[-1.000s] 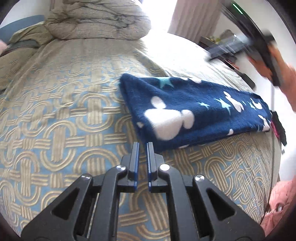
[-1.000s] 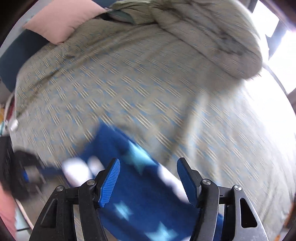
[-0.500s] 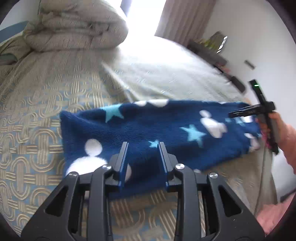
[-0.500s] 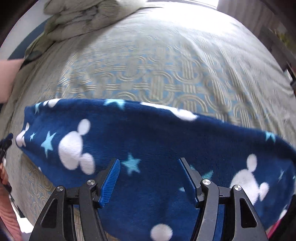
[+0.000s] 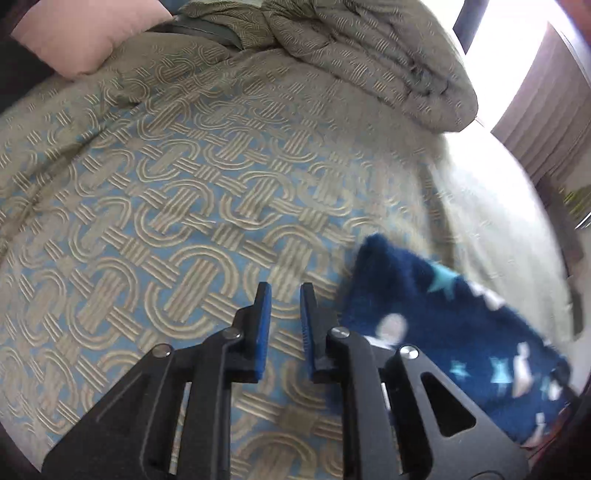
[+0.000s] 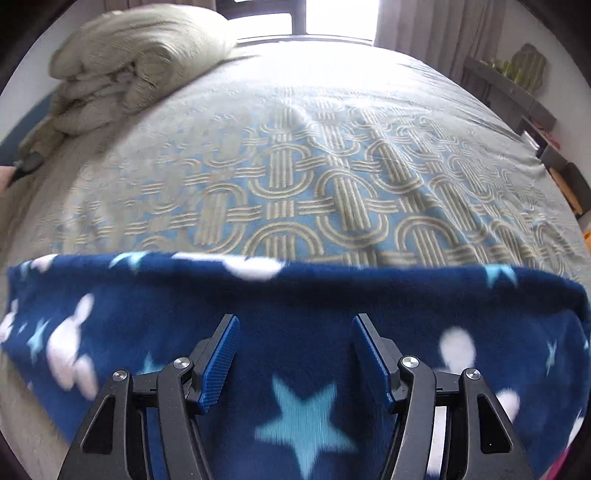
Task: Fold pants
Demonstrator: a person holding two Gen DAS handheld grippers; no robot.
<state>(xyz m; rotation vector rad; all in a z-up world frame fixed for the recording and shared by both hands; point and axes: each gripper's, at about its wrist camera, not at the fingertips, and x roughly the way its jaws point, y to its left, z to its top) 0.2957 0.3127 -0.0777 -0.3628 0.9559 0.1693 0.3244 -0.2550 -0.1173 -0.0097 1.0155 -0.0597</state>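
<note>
On the patterned bedspread (image 6: 332, 177) the navy fleece pants (image 6: 295, 302) lie in a long folded strip. The right gripper (image 6: 295, 354) hovers over them, jaws wide and empty, probably lining up a pinch; the left gripper (image 5: 284, 321), closing on nothing, sits beside their end.

Pants (image 6: 295, 306) fuzzy fleece; bedspread (image 5: 184, 206) embossed woven cloth; fingers (image 6: 219, 363) ribbed blue pads.

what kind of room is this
Most likely a bedroom. The work surface is a bed with a patterned bedspread, a rolled-up duvet sits at its far end beside a pink pillow, and a curtained window lets in daylight beyond. Fleece pants lie on the bed.
</note>
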